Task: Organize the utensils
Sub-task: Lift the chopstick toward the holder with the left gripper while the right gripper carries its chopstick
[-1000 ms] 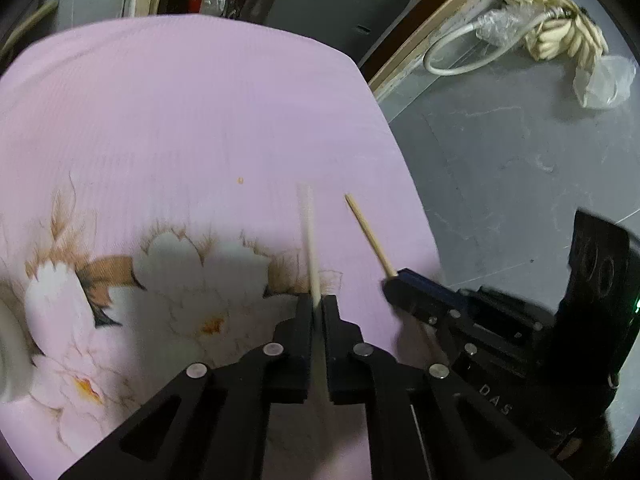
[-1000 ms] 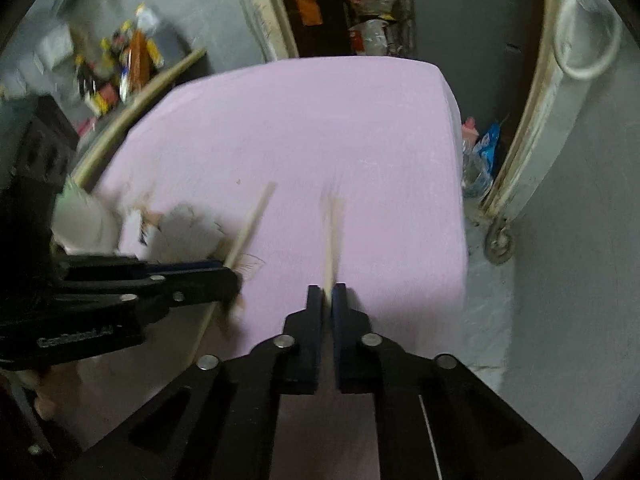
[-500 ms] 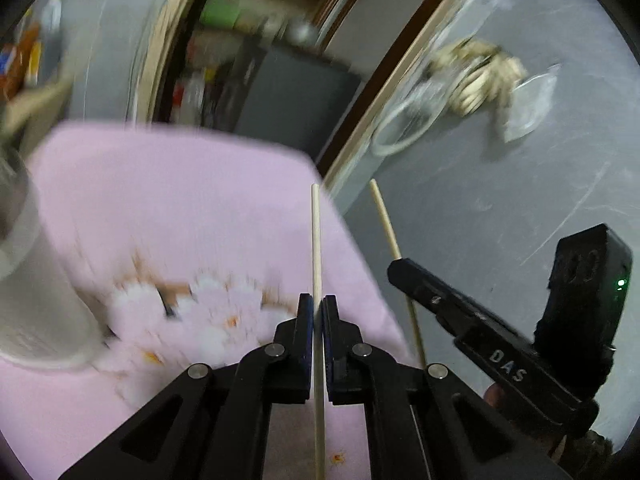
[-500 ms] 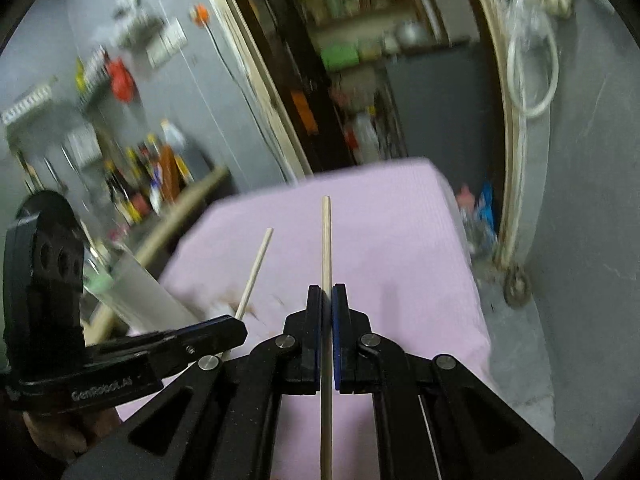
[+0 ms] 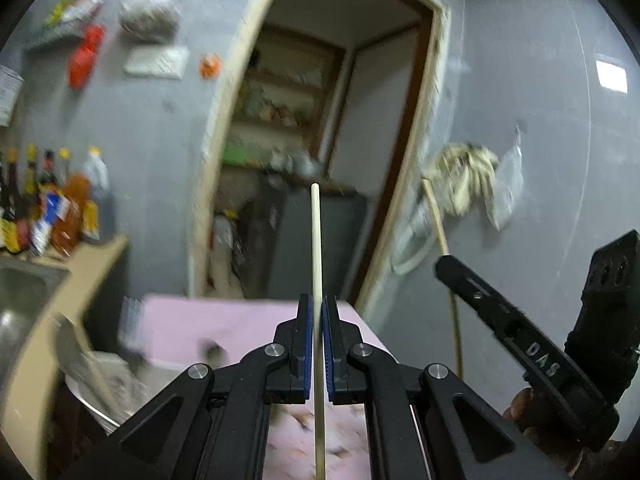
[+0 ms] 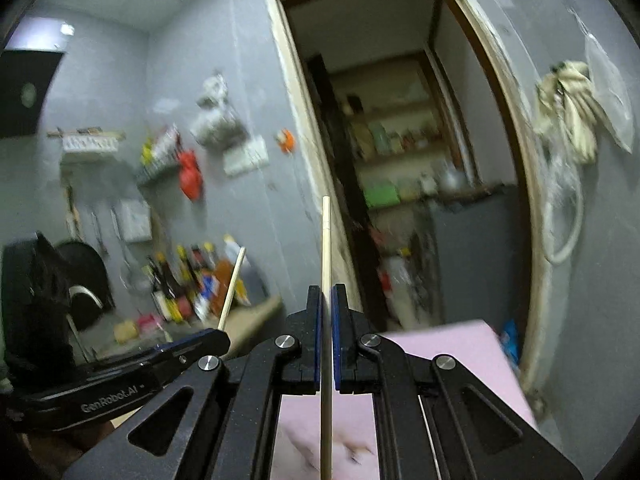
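Observation:
My left gripper (image 5: 316, 304) is shut on a pale wooden chopstick (image 5: 316, 240), held raised and pointing up above the pink floral cloth (image 5: 240, 324). My right gripper (image 6: 327, 294) is shut on a second chopstick (image 6: 326, 240), also raised and upright. In the left wrist view the right gripper (image 5: 444, 264) shows at the right with its chopstick (image 5: 440, 232). In the right wrist view the left gripper (image 6: 222, 338) shows at the left with its chopstick (image 6: 232, 288). A metal holder (image 5: 92, 376) stands at the lower left of the table; the view is blurred.
A counter with several sauce bottles (image 5: 52, 208) and a sink (image 5: 16, 288) lies to the left. An open doorway (image 5: 304, 152) with shelves is beyond the table. A hose and cloth (image 5: 464, 184) hang on the grey wall to the right.
Both grippers have lifted their chopsticks off the pink cloth and tilted up, so the views now face the wall and doorway instead of the table.

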